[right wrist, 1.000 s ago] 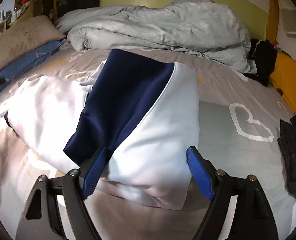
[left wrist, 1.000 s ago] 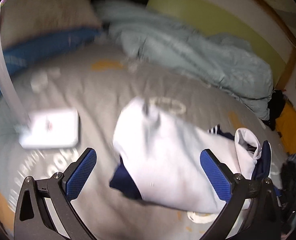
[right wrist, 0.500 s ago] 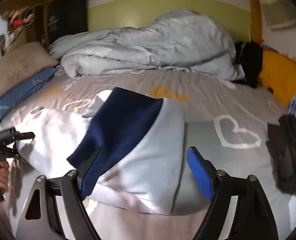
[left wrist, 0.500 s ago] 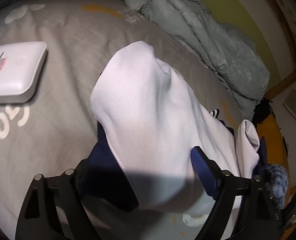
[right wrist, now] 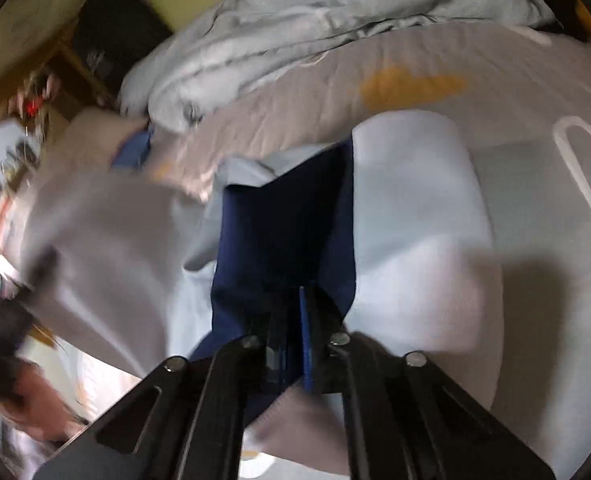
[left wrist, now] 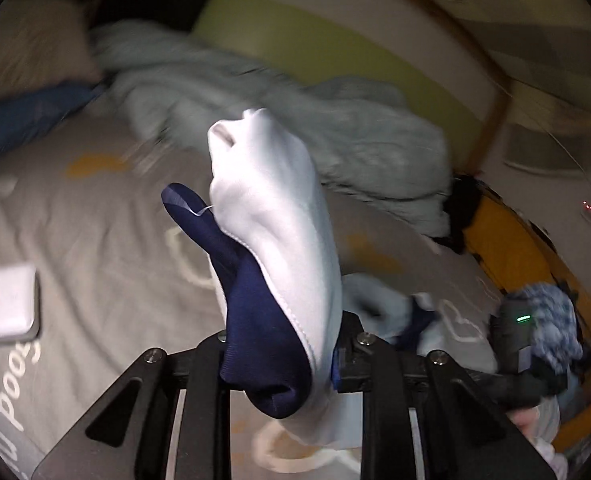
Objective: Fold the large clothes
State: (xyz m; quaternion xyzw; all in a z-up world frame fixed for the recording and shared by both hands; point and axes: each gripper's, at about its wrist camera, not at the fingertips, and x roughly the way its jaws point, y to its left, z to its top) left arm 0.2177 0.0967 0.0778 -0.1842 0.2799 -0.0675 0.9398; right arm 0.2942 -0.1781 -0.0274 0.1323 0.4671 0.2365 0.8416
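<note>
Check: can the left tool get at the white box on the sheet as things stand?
Probably not yet. The left tool is shut on the white and navy garment, so it has no free grip. The white box lies off to its left on the grey sheet, nothing between; it must release first.

A grey bed sheet (left wrist: 95,240) with white hearts spreads ahead of the gripper; beyond it lies a crumpled pale-blue duvet (left wrist: 335,128) against a green-striped wall (left wrist: 315,40), a beige pillow (left wrist: 27,52) far left.

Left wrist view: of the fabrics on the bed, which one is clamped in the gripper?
The white-and-navy garment, pinched in the left gripper; the pale blue duvet lies bunched by the headboard.
</note>
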